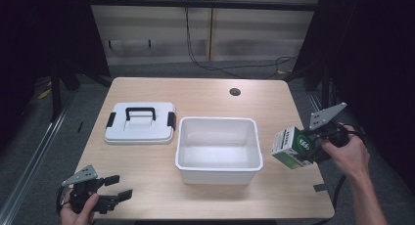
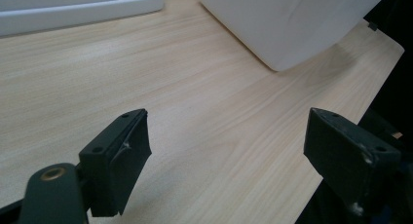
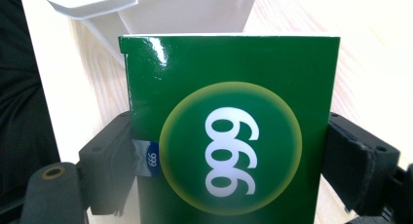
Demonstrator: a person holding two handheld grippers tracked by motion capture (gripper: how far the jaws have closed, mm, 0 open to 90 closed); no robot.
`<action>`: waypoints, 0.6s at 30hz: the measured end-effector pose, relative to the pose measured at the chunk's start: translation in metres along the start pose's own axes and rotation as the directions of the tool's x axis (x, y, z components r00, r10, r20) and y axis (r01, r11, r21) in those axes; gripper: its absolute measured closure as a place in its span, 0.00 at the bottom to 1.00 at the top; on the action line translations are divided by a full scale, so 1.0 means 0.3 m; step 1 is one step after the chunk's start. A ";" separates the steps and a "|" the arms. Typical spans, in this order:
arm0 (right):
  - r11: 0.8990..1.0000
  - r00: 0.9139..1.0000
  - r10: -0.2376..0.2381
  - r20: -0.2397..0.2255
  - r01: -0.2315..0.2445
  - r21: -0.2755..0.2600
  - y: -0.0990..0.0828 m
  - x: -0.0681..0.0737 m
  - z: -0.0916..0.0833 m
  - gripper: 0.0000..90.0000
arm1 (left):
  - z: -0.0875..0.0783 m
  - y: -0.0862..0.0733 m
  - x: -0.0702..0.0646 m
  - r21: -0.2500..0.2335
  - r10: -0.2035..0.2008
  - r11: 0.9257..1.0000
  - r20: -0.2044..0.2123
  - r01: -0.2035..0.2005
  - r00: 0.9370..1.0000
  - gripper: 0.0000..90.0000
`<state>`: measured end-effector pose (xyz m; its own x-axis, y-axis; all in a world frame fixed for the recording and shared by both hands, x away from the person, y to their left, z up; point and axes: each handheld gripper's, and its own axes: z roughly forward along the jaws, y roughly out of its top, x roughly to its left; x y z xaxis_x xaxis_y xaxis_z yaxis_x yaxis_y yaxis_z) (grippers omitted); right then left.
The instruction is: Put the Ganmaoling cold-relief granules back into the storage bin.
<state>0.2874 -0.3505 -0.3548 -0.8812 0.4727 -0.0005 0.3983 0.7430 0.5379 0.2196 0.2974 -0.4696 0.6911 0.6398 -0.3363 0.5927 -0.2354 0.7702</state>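
Your right gripper (image 1: pixel 313 146) was off the desk's (image 1: pixel 147 171) right edge, about halfway along it, with its jaws clamped on a green box (image 1: pixel 292 146). In the right gripper view the jaws pressed against the two sides of that box (image 3: pixel 229 131), whose green face carried a pale-rimmed circle with the white figures "999" and a small blue tab near the left jaw. In the high view the box was tilted, its white side turned toward the bin, and it hung just beside the bin's right wall, above the desk's right margin.

The white bin (image 1: pixel 218 173) stood open near the middle of the desk, closer to the near edge than the far one, and looked empty inside. Its white lid (image 1: pixel 139 132), with a black handle and black clips at both ends, lay flat just to the left of the bin, apart from it.

Your left gripper (image 1: pixel 120 187) rested at the near left corner of the desk, jaws apart and holding nothing. In the left gripper view the jaws stood wide over bare wood, with the bin's (image 2: pixel 292 24) corner ahead and the lid's (image 2: pixel 78 9) edge at the upper left.

A dark round hole (image 1: pixel 235 92) sat near the desk's far edge, right of centre.
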 end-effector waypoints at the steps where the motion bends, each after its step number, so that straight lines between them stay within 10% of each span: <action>1: 1.000 1.000 0.000 -0.004 0.000 -0.003 0.002 0.001 -0.008 0.18 | -0.001 0.000 0.000 -0.001 0.001 1.000 0.000 -0.001 1.000 0.19; 18: 0.991 0.999 -0.017 0.047 0.024 -0.133 0.048 0.007 -0.118 0.18 | 0.000 0.001 0.000 -0.003 -0.003 1.000 -0.001 0.003 1.000 0.19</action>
<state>0.2823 -0.3556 -0.3173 -0.8751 0.4814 -0.0495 0.3399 0.6842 0.6452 0.2198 0.2973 -0.4693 0.6889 0.6415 -0.3375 0.5933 -0.2315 0.7710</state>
